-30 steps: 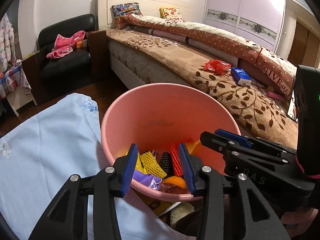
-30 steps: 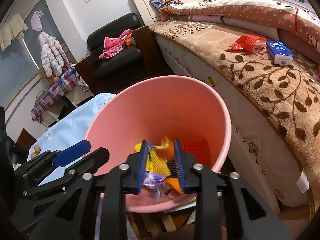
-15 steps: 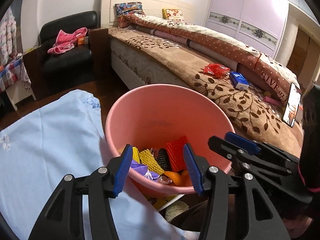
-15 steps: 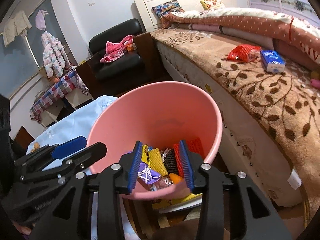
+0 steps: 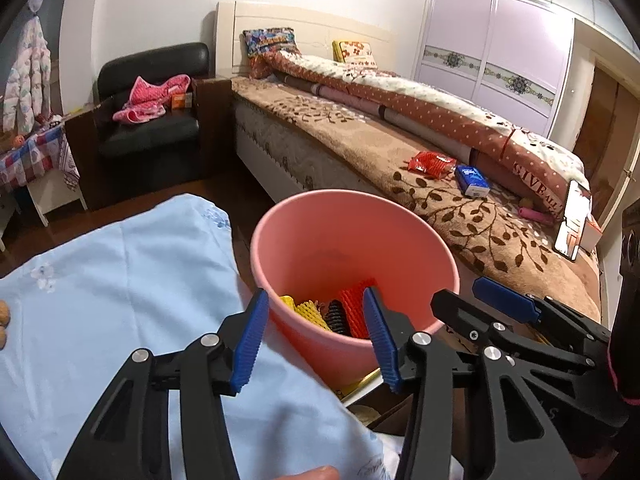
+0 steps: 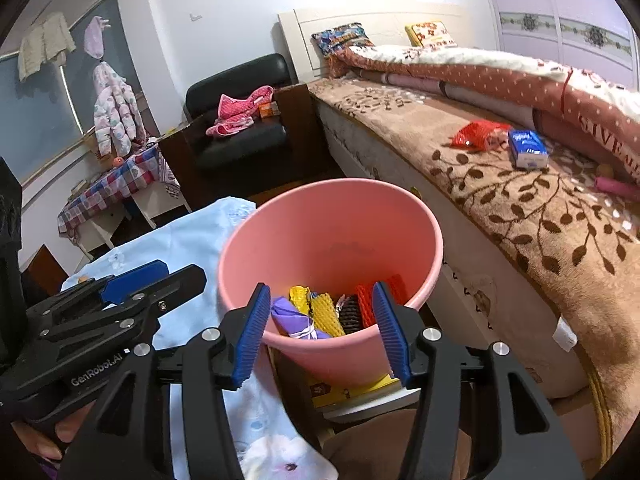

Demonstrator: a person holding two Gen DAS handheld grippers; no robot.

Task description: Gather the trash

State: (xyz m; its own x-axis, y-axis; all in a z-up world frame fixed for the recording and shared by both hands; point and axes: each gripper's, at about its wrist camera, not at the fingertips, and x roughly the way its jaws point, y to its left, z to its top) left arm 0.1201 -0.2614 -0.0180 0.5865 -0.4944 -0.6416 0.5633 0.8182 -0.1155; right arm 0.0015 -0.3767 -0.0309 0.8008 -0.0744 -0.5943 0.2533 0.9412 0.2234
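left tool (image 5: 314,336): spread, holding nothing | right tool (image 6: 320,326): spread, holding nothing | pink bucket (image 6: 332,220): frame centre, beside bed (image 6: 520,208), trash inside | red wrapper (image 6: 478,134), blue packet (image 6: 528,154): on bed, upper right

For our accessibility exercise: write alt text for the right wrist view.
An open right gripper hangs empty over a pink bucket holding foam fruit nets and wrappers; the left gripper is at lower left. Behind, a bed carries a red packet and a blue pack.
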